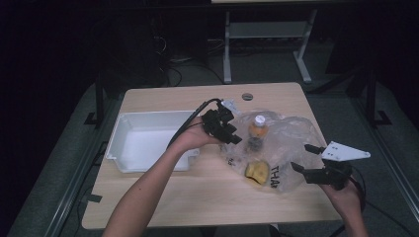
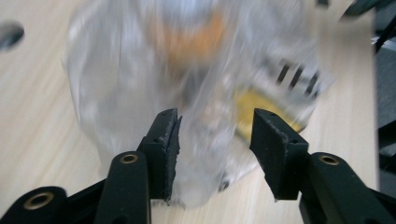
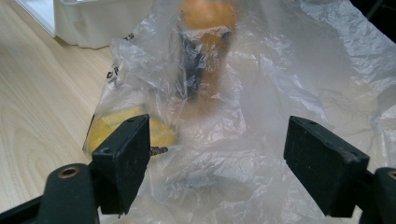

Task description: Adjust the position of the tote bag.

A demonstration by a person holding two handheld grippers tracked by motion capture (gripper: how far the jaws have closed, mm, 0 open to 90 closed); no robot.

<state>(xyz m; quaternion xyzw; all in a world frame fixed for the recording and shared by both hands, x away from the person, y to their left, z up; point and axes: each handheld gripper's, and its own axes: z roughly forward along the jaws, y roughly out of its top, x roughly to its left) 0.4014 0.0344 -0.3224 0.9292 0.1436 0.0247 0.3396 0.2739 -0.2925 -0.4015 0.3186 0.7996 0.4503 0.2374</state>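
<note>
Plastic bag [image 1: 276, 143] — bottle [image 1: 257, 131] inside — between both open grippers

Plastic bag [image 1: 286, 143] thin, crinkled, glossy; table [image 1: 207, 197] matt pale wood; bin [image 1: 133, 133] smooth white plastic.

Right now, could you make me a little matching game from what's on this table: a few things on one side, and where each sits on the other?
Things:
1. white tray
2. orange bottle
3. yellow sponge
4. round grommet

Places:
A. lying inside the plastic bag, at its near end
B. set in the tabletop near the far edge
C. on the table's left part, beside the left gripper
D. standing inside the plastic bag, white cap up

Pairs: 1-C, 2-D, 3-A, 4-B
</note>
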